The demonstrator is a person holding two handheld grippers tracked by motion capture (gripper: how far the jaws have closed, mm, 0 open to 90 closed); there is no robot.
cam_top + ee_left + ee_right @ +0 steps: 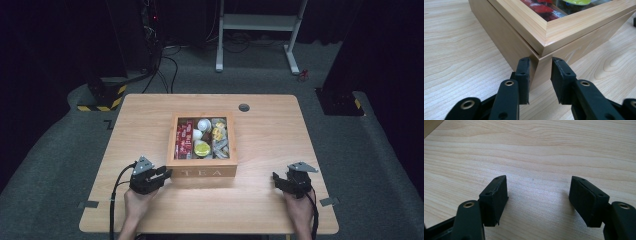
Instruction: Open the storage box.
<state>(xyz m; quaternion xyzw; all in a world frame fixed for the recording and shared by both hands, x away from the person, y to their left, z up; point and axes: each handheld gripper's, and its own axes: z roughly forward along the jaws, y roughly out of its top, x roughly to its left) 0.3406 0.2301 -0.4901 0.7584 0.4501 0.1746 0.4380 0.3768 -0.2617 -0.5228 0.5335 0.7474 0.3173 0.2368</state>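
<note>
Two grippers, left gripper (540, 75) fingers parted astride tea box (544, 32) corner, right gripper (539, 200) wide open, empty.

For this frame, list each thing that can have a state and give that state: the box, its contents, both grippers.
Tea box: lid shut, upright on the table, contents visible through the lid's window.
Packets and pods: inside the box, sorted in compartments.
Left gripper: open, jaws either side of the box's near corner, just below the lid seam.
Right gripper: open wide, holding nothing, over bare table, apart from the box.
</note>
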